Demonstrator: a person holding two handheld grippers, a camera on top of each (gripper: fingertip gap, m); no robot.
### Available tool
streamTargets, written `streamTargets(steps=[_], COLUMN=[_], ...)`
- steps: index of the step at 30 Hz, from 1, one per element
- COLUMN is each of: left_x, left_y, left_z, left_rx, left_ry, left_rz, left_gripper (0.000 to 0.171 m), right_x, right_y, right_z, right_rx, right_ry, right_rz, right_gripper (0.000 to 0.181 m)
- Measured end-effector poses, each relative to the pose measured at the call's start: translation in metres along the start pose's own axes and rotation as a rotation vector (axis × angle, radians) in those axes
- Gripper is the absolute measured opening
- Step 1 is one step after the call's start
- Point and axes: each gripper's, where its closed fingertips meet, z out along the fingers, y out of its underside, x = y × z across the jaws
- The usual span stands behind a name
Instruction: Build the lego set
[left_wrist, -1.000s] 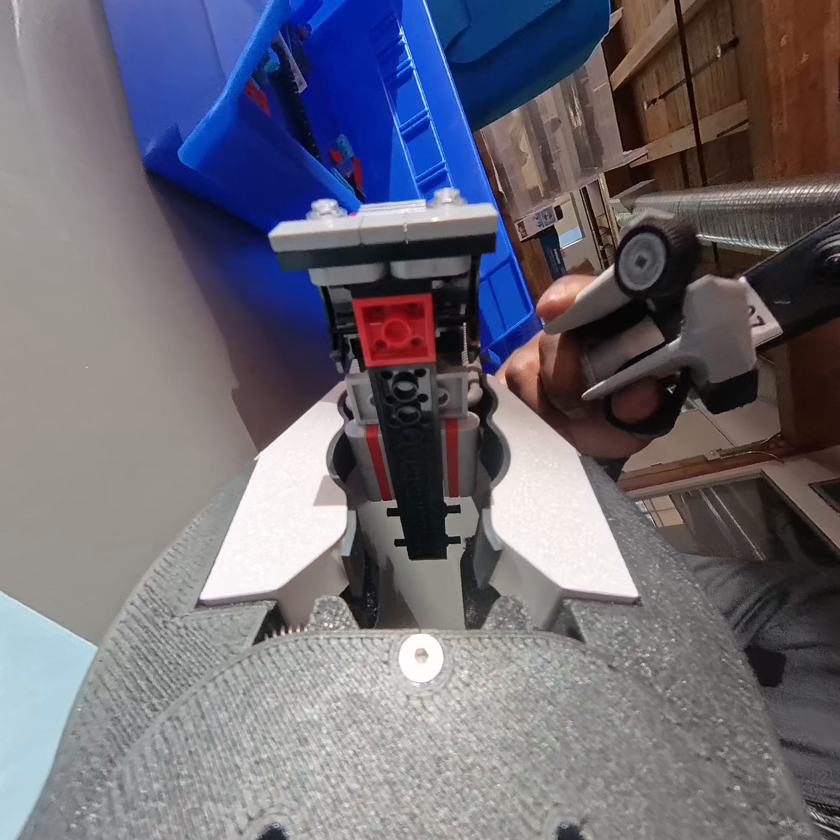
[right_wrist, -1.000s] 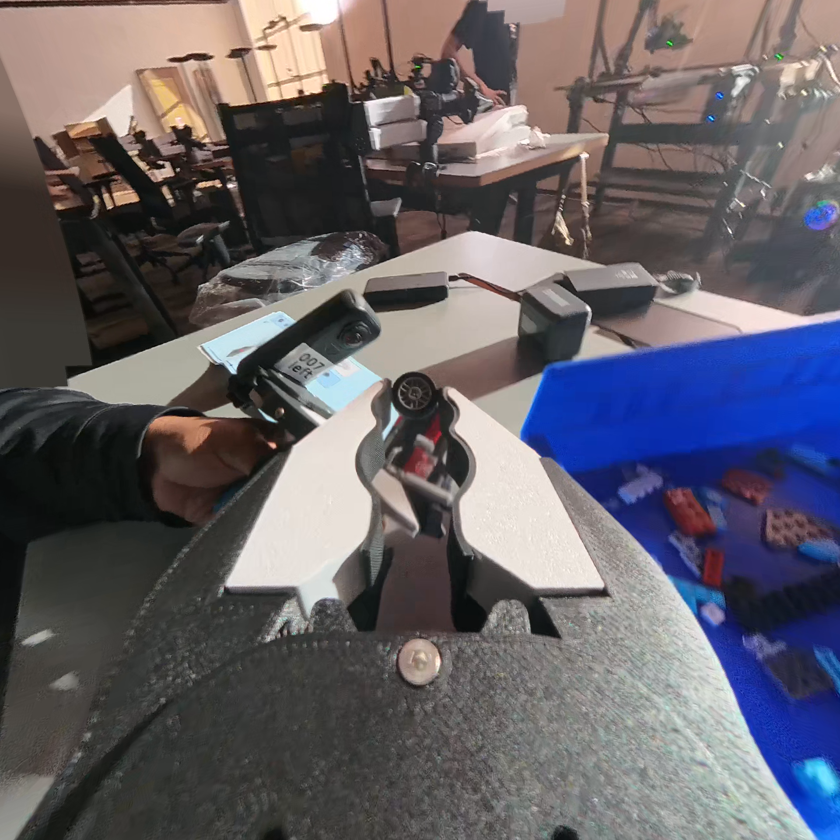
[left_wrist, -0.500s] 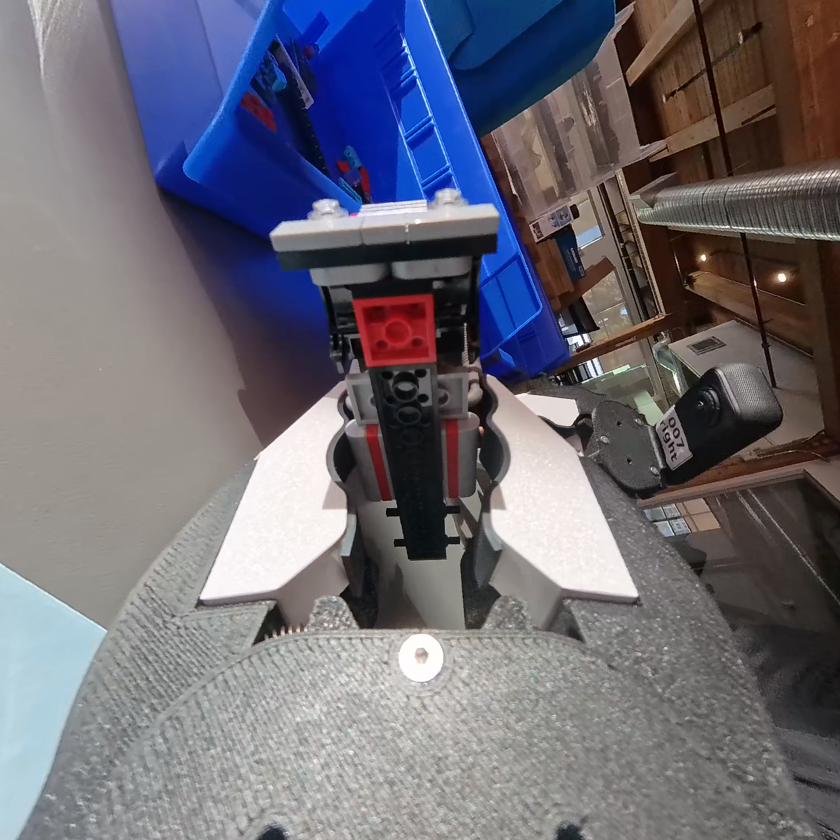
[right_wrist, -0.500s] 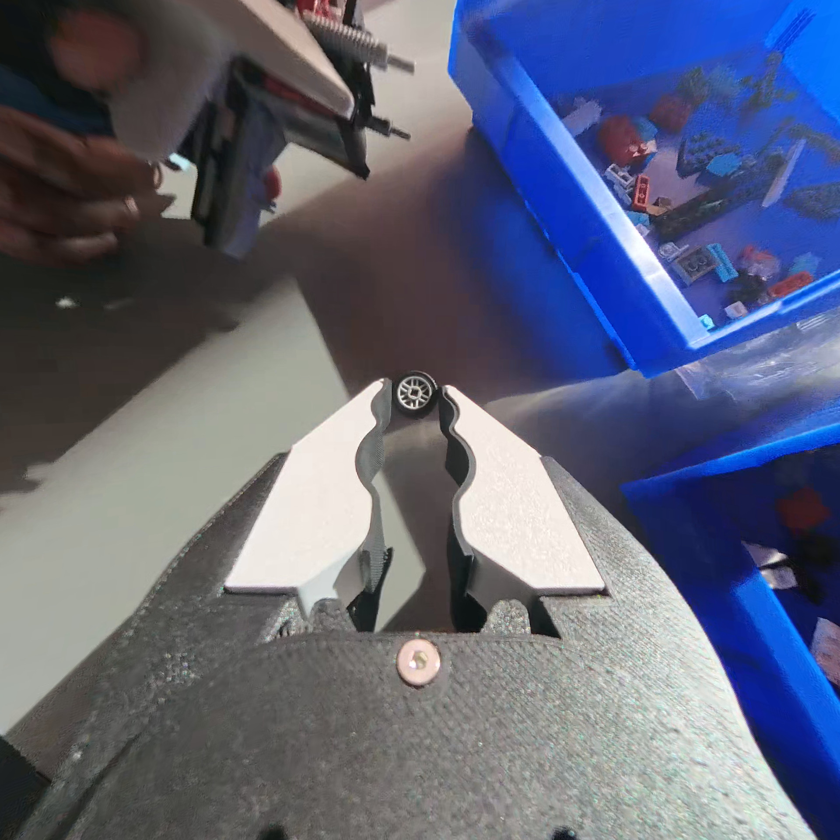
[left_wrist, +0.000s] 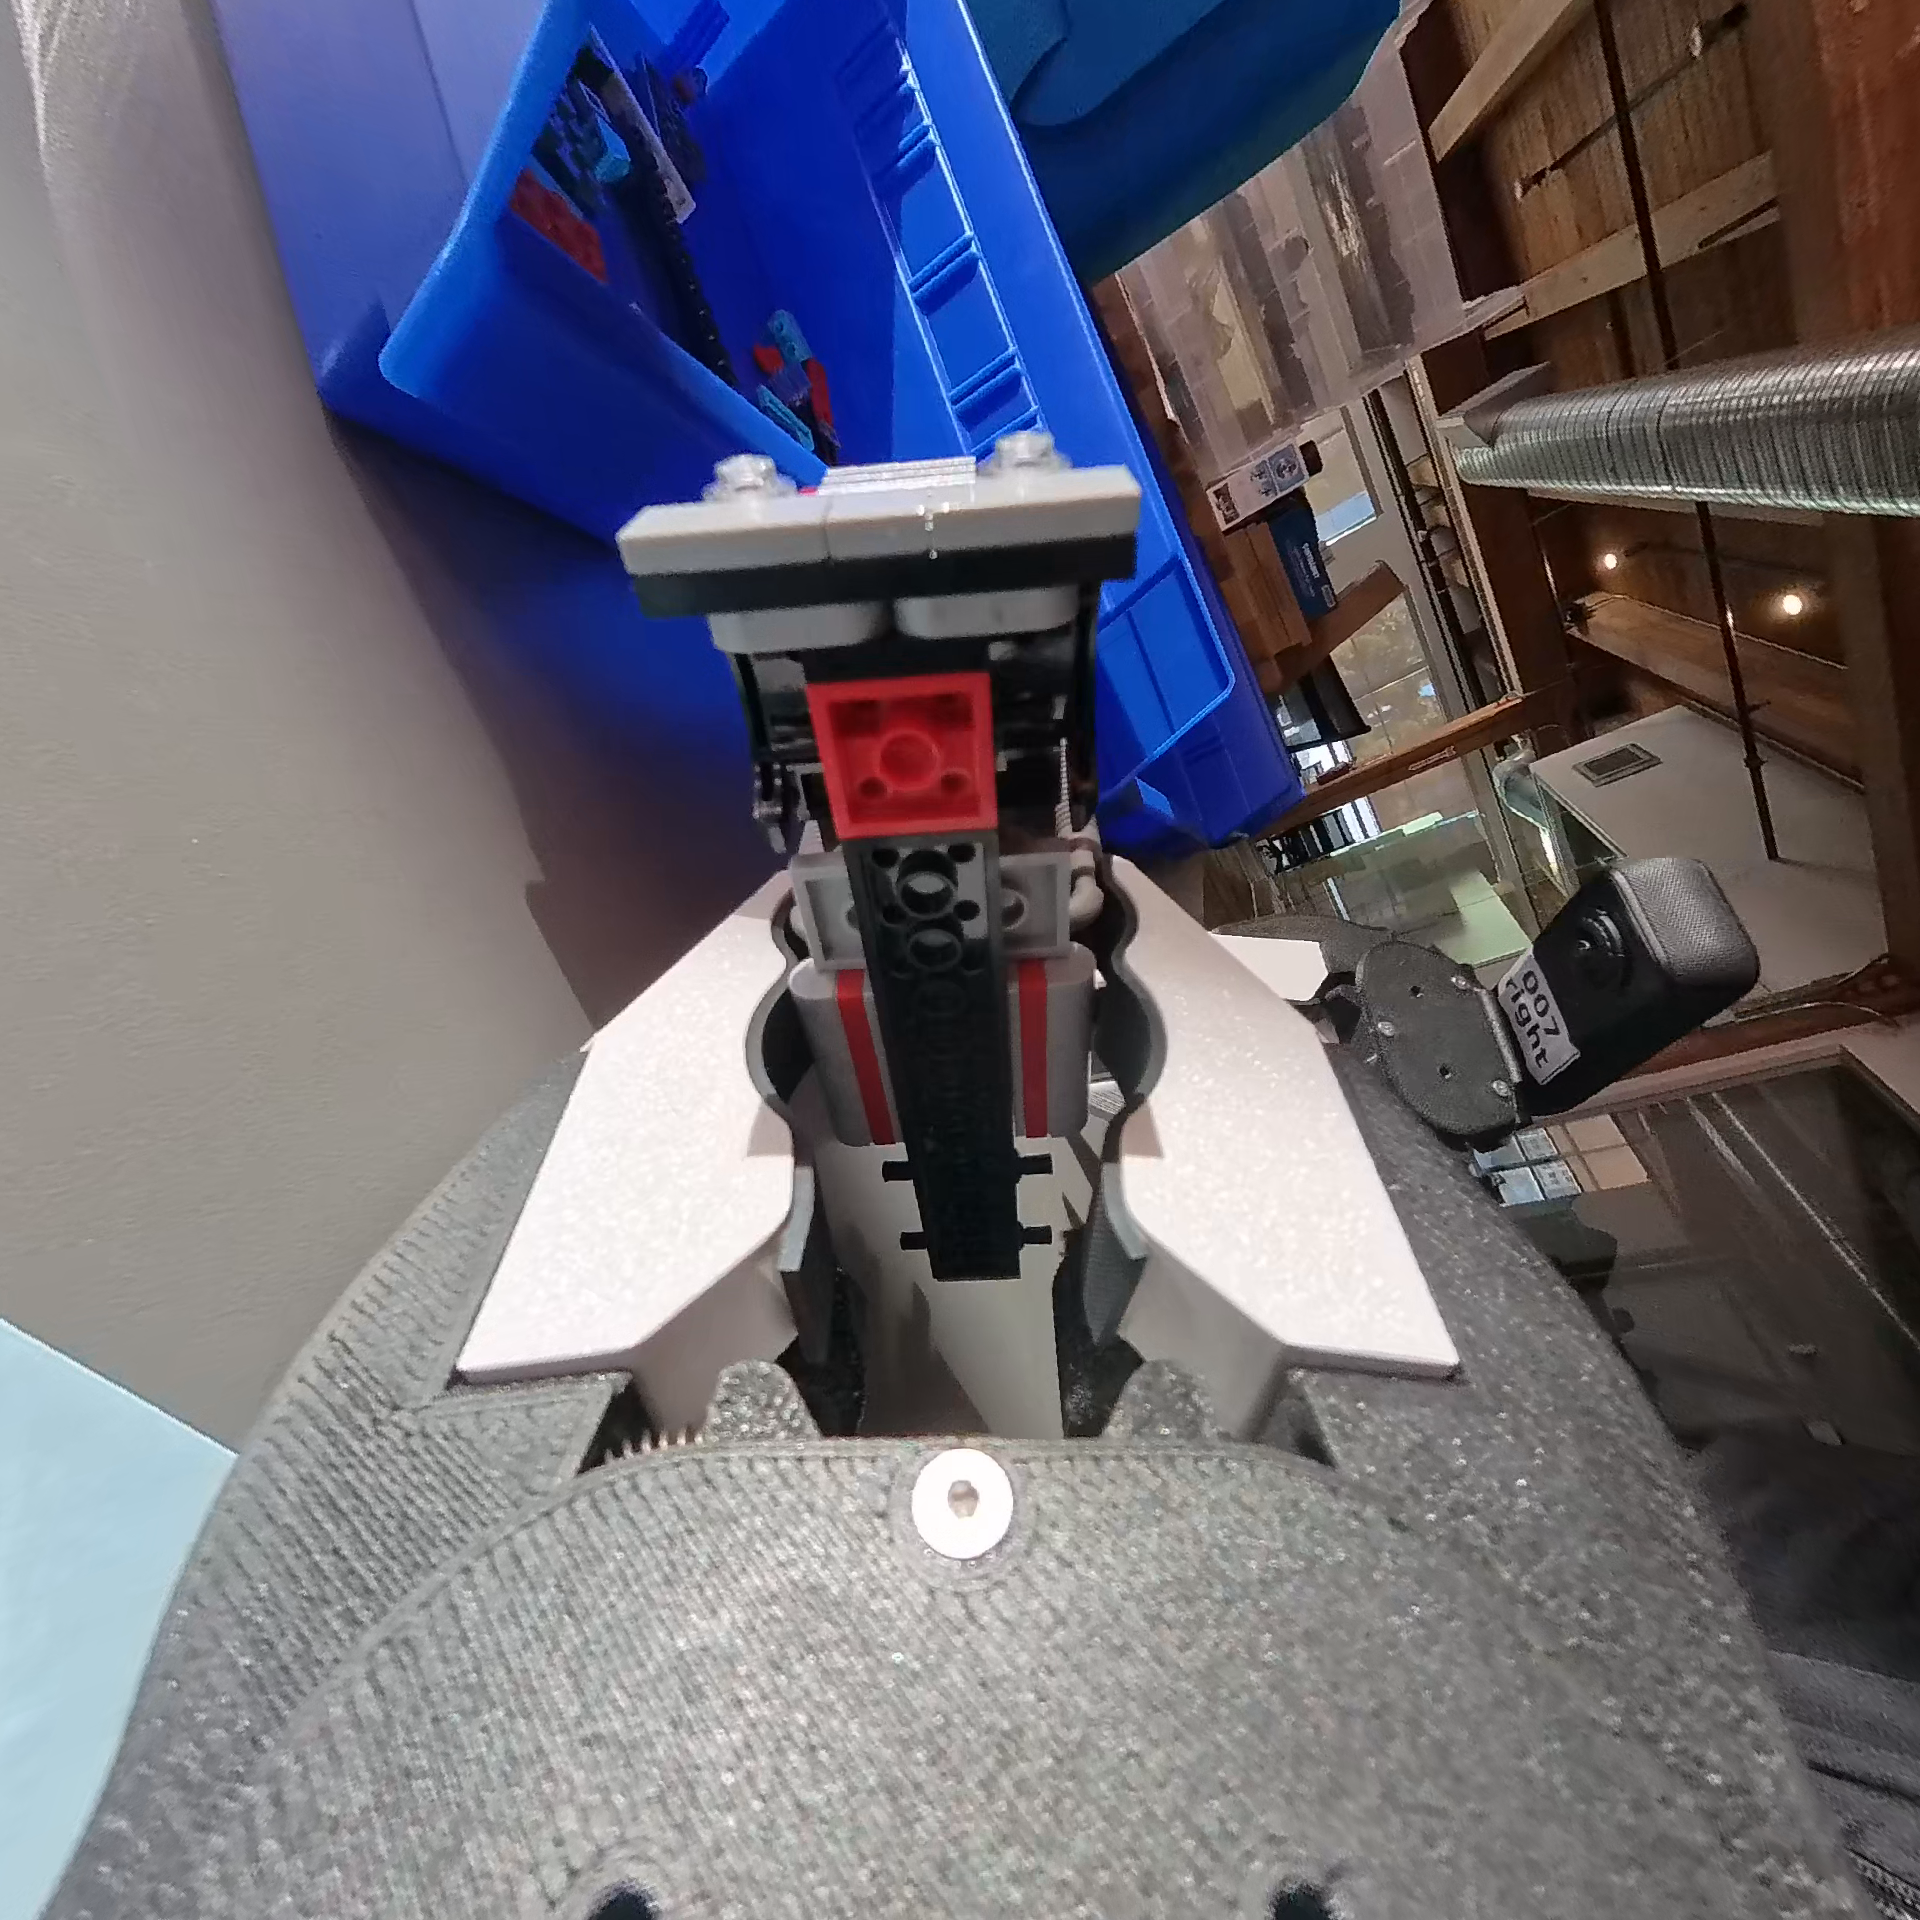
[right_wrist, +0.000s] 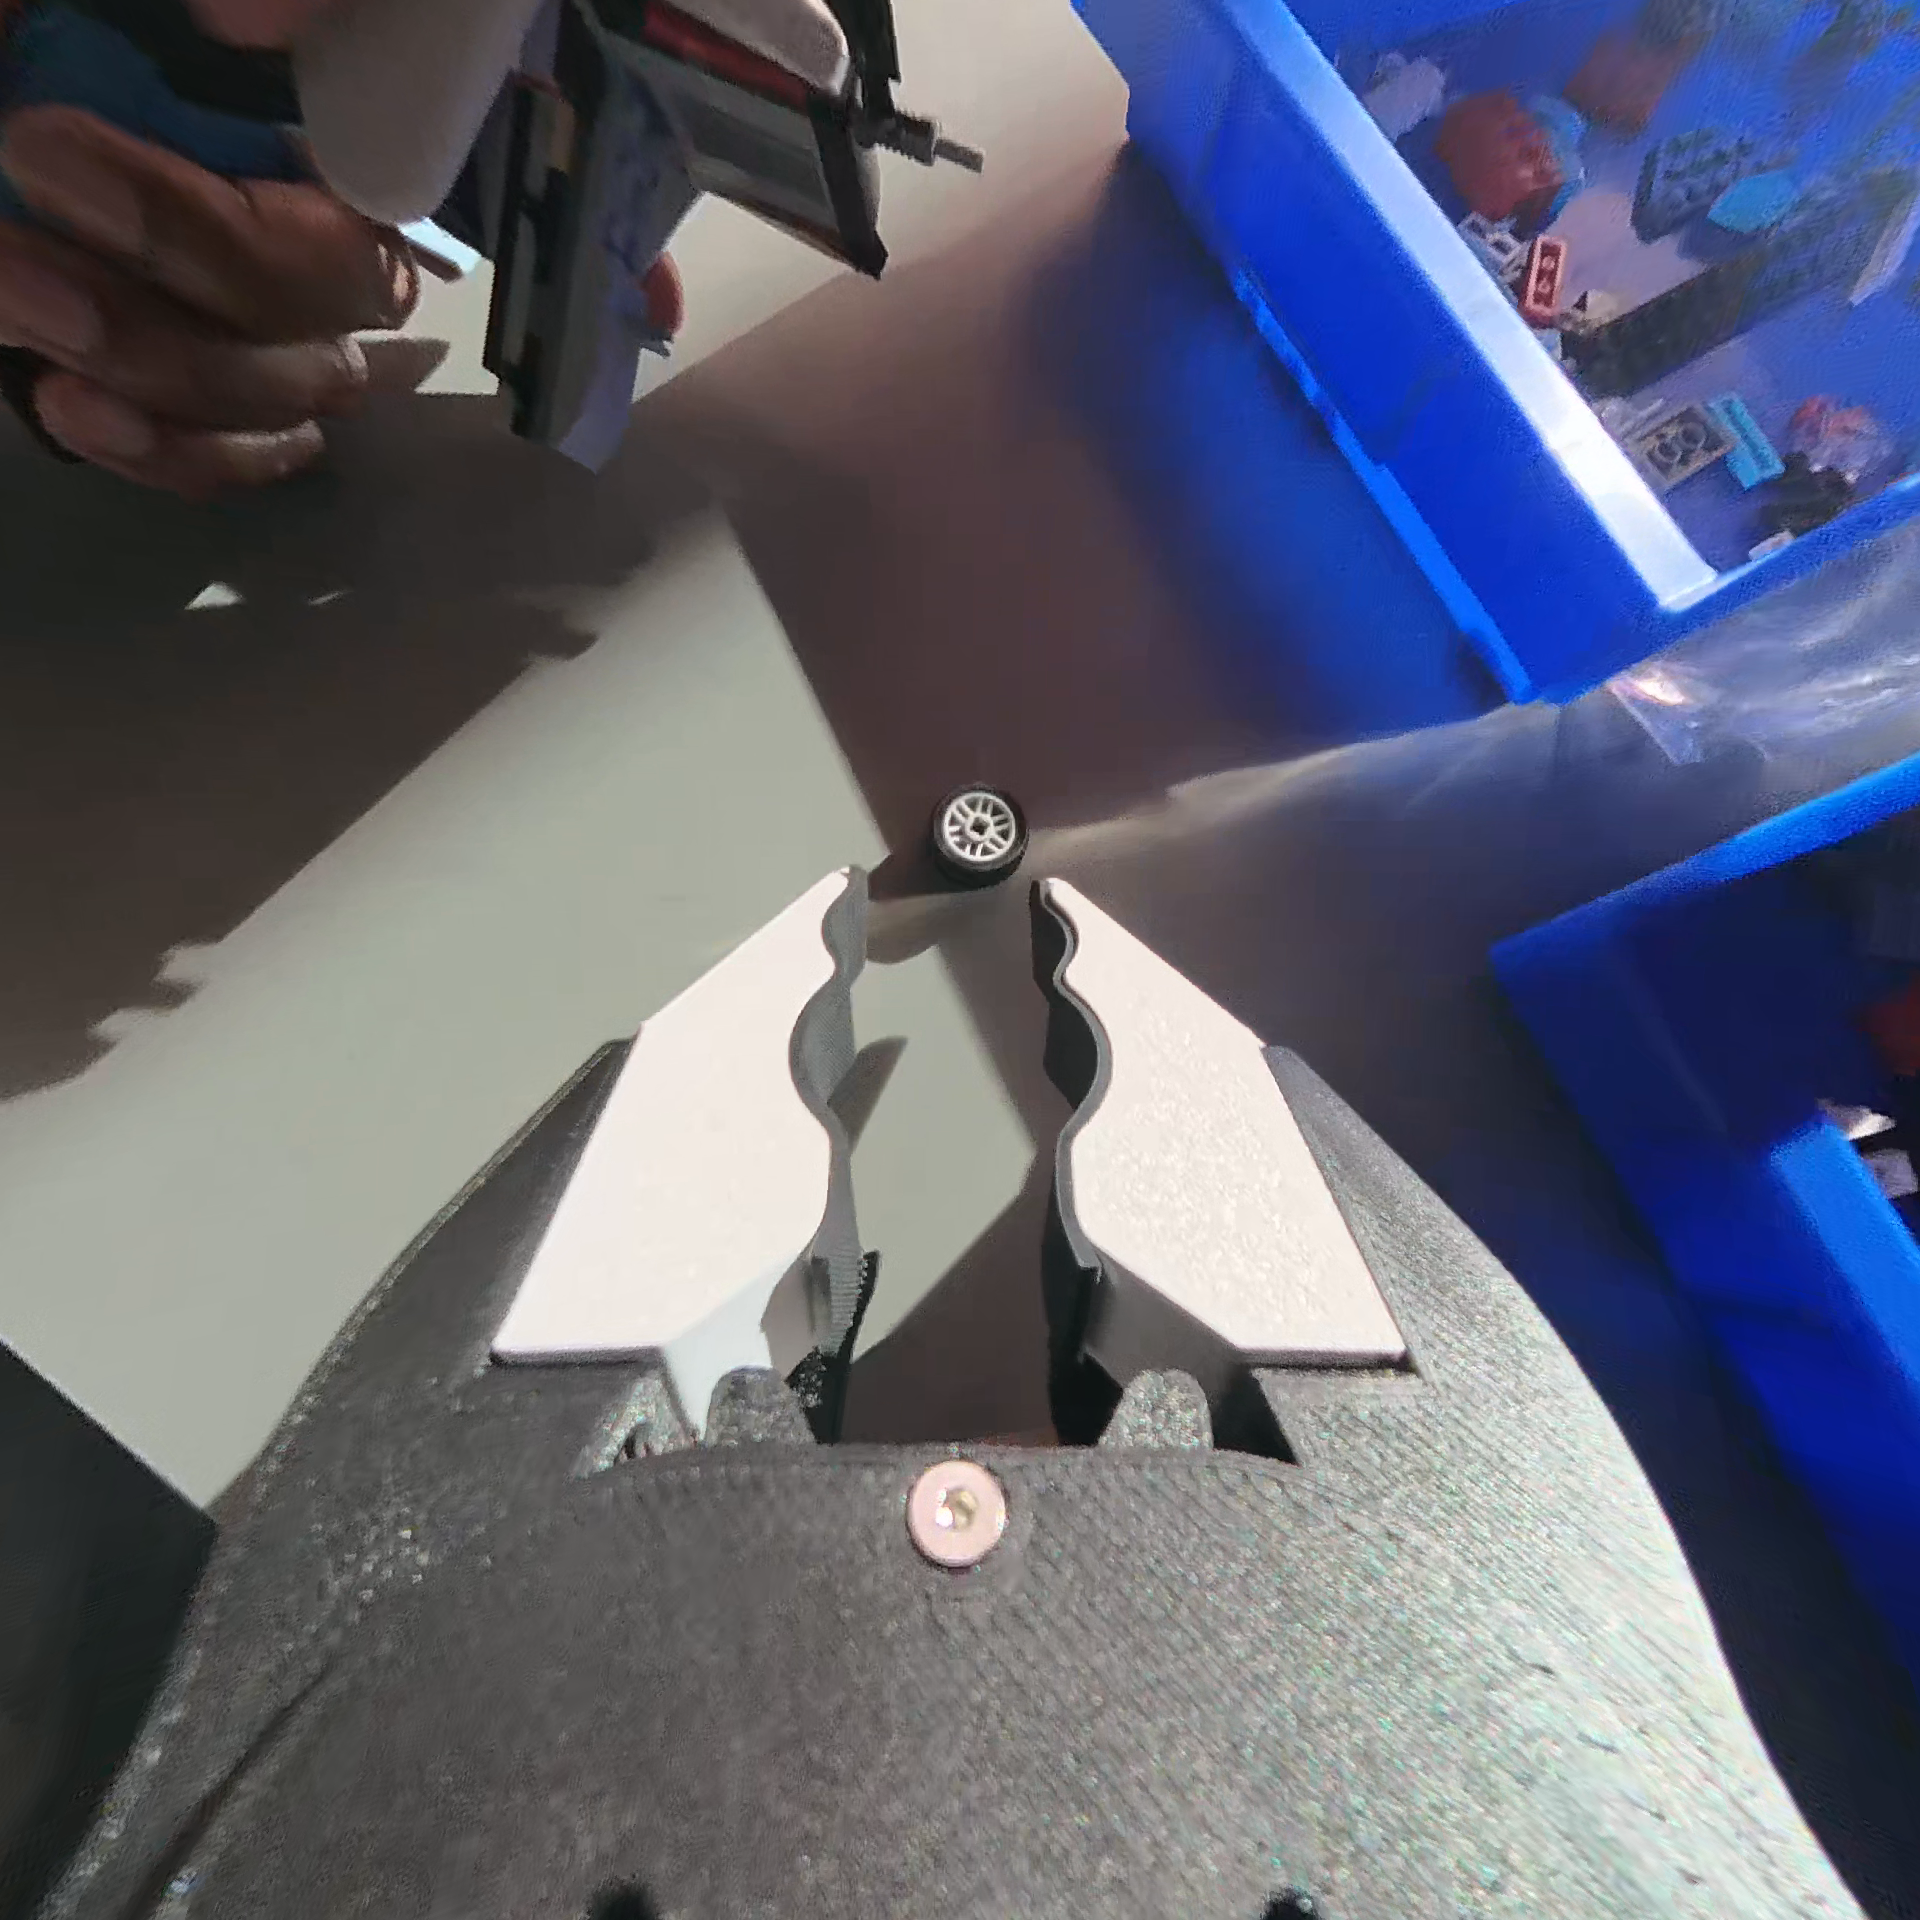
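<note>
Your left tool (left_wrist: 940, 935) gripped the lego build (left_wrist: 914, 831) between its fingers, clamped on the grey-and-red body with the black strip running down the middle. The red square plate faced the camera, and the wide grey top piece stood out past the fingertips. That build was up off the worktop (left_wrist: 208, 727), tilted, with the big blue bin (left_wrist: 935, 260) of loose bricks just behind it. Off to the side in that view sat the camera on your other tool (left_wrist: 1621, 966).

Your right tool (right_wrist: 948, 883) was spread apart and held nothing. Just beyond its fingertips (right_wrist: 831, 904) a small wheel (right_wrist: 980, 832), black tyre and grey spoked hub, lay on the worktop (right_wrist: 416, 987) by itself, clear of both fingers. It sat right at the edge where light met shadow. Farther up, your hand (right_wrist: 177, 301) carried the left tool with the build (right_wrist: 727, 156), blurred, a thin axle pin poking out its side. To the right, a blue bin (right_wrist: 1351, 364) held scattered bricks, and a second blue bin (right_wrist: 1714, 1039) stood nearer, with clear plastic wrap (right_wrist: 1766, 665) between them.
</note>
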Motion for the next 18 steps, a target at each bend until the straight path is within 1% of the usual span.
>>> streamTargets(steps=[6,9,12,18], left_x=[0.001,0.001,0.001,0.001], left_y=[0.001,0.000,0.001,0.002], left_z=[0.000,0.000,0.000,0.000], left_rx=[-0.004,-0.002,-0.004,-0.007], left_ry=[0.001,0.003,0.004,0.004], left_rz=[0.005,0.002,0.003,0.004], left_gripper=[0.054,0.054,0.054,0.054], right_x=[0.002,0.002,0.001,0.001], right_y=[0.006,-0.001,-0.011,-0.026], right_z=[0.014,0.015,0.014,0.021], right_rx=[-0.034,-0.025,-0.002,0.030], right_ry=[0.021,0.027,0.027,0.020], right_rz=[0.038,0.017,-0.012,-0.031], right_gripper=[0.031,0.018,0.014,0.015])
